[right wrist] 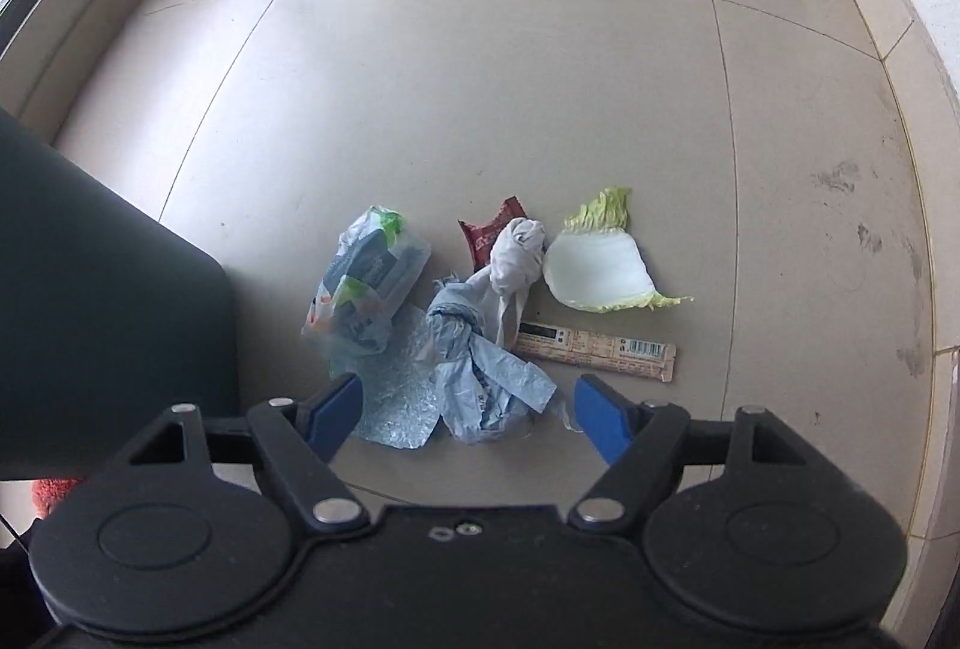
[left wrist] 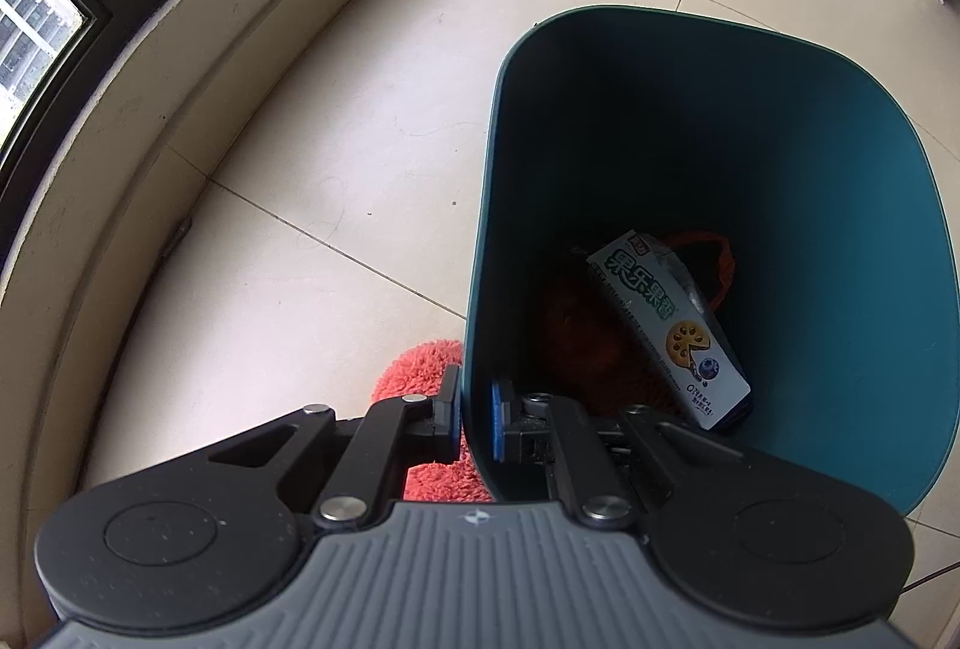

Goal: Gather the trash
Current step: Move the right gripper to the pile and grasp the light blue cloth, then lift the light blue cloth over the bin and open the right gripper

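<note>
The left tool (left wrist: 477, 418) is clenched on the smooth teal plastic bin (left wrist: 780, 120) wall; only this view shows a glossy snack box (left wrist: 666, 325) inside. The right tool (right wrist: 468, 412) hangs released above crumpled blue plastic bags (right wrist: 480, 367), a cabbage leaf (right wrist: 600, 265) and a flat wrapper (right wrist: 600, 349) on the tiled floor (right wrist: 480, 78).
</note>
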